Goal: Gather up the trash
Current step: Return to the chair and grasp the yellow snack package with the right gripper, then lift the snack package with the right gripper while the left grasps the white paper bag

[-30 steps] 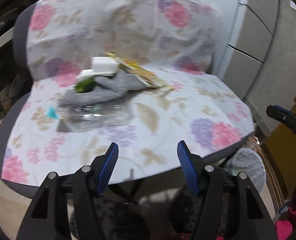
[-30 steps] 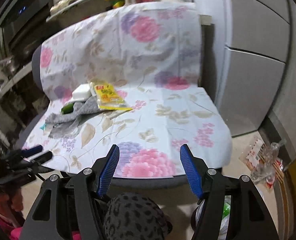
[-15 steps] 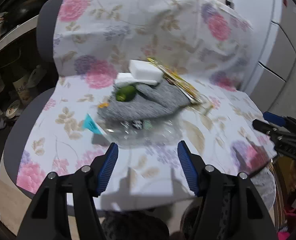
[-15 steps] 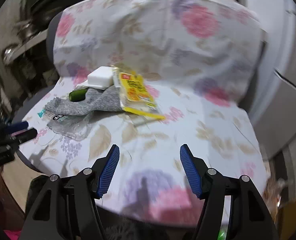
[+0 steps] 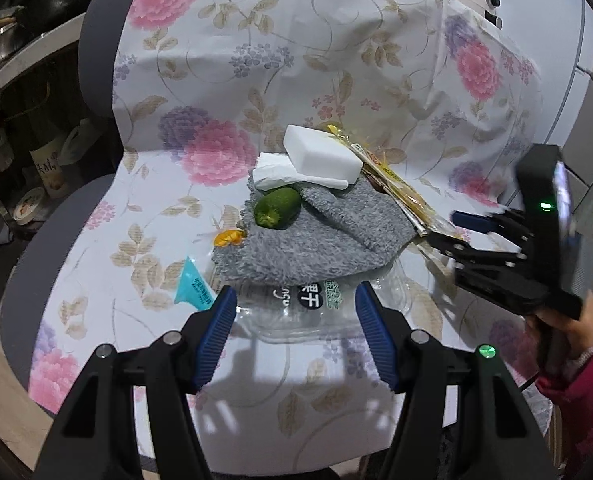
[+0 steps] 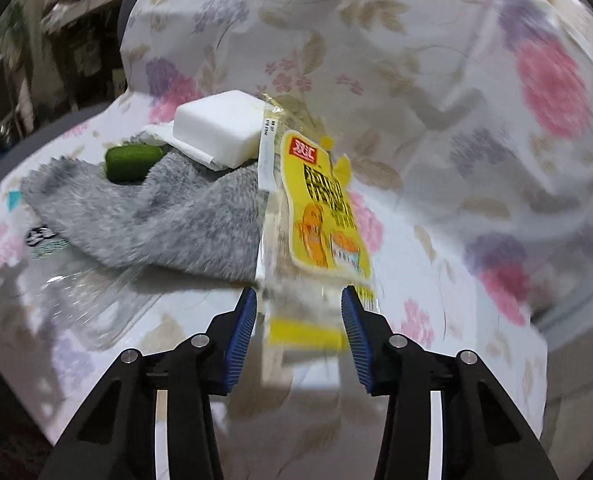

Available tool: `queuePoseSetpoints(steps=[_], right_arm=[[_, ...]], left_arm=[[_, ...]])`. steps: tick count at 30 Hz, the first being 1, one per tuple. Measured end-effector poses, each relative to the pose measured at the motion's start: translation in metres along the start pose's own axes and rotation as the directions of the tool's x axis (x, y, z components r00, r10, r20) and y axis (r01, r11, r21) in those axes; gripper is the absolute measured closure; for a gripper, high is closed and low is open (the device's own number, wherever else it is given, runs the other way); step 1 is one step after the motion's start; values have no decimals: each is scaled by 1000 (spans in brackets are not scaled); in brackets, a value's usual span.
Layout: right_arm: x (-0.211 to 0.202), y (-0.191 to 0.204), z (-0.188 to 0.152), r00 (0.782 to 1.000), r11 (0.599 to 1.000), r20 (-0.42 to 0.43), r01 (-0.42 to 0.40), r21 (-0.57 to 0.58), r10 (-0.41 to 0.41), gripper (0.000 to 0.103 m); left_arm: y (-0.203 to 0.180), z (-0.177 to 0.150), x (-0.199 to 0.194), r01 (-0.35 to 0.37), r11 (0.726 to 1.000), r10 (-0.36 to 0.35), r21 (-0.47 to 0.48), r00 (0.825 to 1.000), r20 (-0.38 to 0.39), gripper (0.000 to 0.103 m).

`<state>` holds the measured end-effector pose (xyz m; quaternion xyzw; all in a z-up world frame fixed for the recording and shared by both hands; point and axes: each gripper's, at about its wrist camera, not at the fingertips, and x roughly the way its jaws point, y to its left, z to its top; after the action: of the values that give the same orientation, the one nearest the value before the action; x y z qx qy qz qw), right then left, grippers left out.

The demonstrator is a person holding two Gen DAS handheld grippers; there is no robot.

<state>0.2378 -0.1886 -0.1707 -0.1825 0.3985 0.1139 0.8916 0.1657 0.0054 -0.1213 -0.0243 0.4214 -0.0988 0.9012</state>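
Observation:
On a chair draped in floral cloth [image 5: 296,60] lies a pile of litter. It holds a yellow snack wrapper [image 6: 320,208], a grey fluffy cloth [image 5: 320,232], a white foam block [image 5: 320,152], a tissue [image 5: 280,172], a green cucumber stub [image 5: 276,208], a clear plastic tub [image 5: 296,312], a teal scrap [image 5: 194,284] and an orange scrap [image 5: 226,236]. My left gripper [image 5: 295,300] is open, its tips either side of the tub's near end. My right gripper [image 6: 298,304] is closing with the wrapper's near end between its jaws; the pads do not visibly press on it.
A hand in a red sleeve [image 5: 576,340] holds the right gripper [image 5: 452,230] at the seat's right edge. A shelf with pots [image 5: 16,20] and a bottle [image 5: 44,160] stand to the left of the chair. Grey cabinet fronts [image 5: 588,120] are on the right.
Both grippers have come in close to the pile. The left now straddles the clear tub. The right has rolled, reached the yellow wrapper, and its jaws have narrowed.

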Motion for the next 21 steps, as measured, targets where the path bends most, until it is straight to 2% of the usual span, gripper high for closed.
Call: queuePoseSetpoints(steps=[1, 3, 4, 6, 9, 13, 18, 21], right_arm=[[3, 0, 2, 1000, 1000, -1, 7, -16, -7, 70], [4, -5, 8, 1000, 1000, 6, -6, -8, 6, 77], [2, -7, 9, 1000, 1000, 15, -14, 4, 14, 86], [-12, -15, 9, 998, 999, 49, -31, 36, 30, 90], [-35, -21, 3, 996, 997, 79, -46, 69, 41, 93], [-62, -35, -11, 994, 981, 94, -69, 181, 53, 96], [-92, -56, -55, 991, 924, 103, -122, 363, 91, 96], [-102, -60, -76, 990, 909, 115, -117, 400, 77, 93]], left_arm=[[0, 0, 1, -2, 1000, 2, 0, 1000, -1, 43], [0, -1, 2, -7, 1000, 7, 3, 1000, -4, 43], [1, -1, 2, -8, 1000, 8, 2, 1000, -4, 43], [2, -2, 2, -7, 1000, 7, 0, 1000, -6, 43], [-1, -3, 1, -3, 1000, 3, 2, 1000, -8, 43], [-12, -5, -4, 17, 1000, -17, 20, 1000, -3, 43], [-29, -8, -6, 35, 998, -35, 53, 999, -5, 43], [-40, -8, -8, 48, 997, -48, 66, 999, 0, 43]])
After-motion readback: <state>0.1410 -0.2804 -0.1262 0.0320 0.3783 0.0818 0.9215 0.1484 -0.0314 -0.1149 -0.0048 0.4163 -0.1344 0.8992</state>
